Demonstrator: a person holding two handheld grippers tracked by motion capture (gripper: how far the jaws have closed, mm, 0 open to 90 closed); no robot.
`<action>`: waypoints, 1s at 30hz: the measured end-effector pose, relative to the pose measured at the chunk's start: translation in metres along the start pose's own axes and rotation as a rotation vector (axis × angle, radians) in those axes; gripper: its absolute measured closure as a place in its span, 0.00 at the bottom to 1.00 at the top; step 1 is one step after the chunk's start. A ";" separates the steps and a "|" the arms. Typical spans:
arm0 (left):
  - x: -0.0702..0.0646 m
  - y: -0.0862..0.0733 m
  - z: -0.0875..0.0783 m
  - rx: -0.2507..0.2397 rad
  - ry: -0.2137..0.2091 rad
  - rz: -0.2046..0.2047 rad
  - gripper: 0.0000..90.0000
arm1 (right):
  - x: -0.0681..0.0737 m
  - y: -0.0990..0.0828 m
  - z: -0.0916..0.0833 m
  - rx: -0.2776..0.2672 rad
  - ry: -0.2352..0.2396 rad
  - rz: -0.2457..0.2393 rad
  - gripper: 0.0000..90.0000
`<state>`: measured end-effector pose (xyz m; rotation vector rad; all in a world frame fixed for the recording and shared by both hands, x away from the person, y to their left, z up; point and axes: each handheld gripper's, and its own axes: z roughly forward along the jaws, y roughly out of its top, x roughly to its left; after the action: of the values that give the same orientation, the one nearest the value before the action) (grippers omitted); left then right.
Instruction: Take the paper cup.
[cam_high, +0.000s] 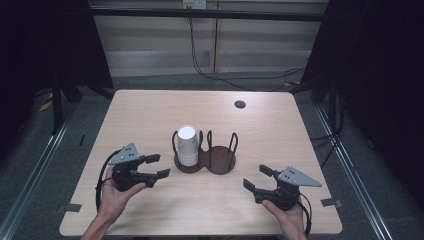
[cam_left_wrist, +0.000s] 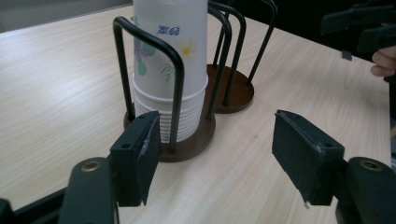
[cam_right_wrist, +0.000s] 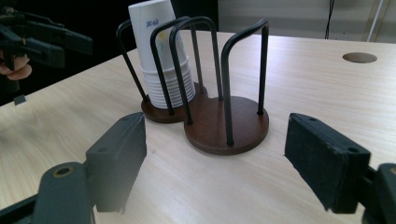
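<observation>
A stack of white paper cups (cam_high: 187, 145), upside down and printed with flowers, fills the left bay of a dark wire cup holder (cam_high: 220, 161) at the table's middle. The holder's right bay (cam_right_wrist: 229, 126) has nothing in it. My left gripper (cam_high: 160, 166) hovers left of the holder, open and pointing at the cups (cam_left_wrist: 170, 70), with bare table between its jaws (cam_left_wrist: 217, 151). My right gripper (cam_high: 255, 176) is at the front right, also open, facing the holder with nothing between its jaws (cam_right_wrist: 215, 158).
The wooden table (cam_high: 150, 115) has a round cable hole (cam_high: 240, 104) at the back right. Cables hang behind the far edge. Dark floor and rails surround the table on both sides.
</observation>
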<state>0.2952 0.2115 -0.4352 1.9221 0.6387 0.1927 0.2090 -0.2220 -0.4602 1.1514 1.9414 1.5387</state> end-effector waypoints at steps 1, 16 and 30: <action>0.000 0.000 -0.001 -0.012 -0.007 -0.004 0.39 | 0.000 -0.001 0.000 0.004 0.003 -0.001 0.23; -0.005 0.010 -0.001 -0.018 -0.072 -0.003 0.45 | 0.002 -0.003 0.006 0.024 0.028 -0.003 0.22; -0.007 0.032 0.002 0.035 -0.057 -0.006 0.28 | 0.003 -0.003 0.006 0.033 0.027 -0.004 0.21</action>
<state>0.3011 0.1962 -0.4069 1.9518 0.6130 0.1238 0.2105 -0.2160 -0.4639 1.1454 1.9927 1.5331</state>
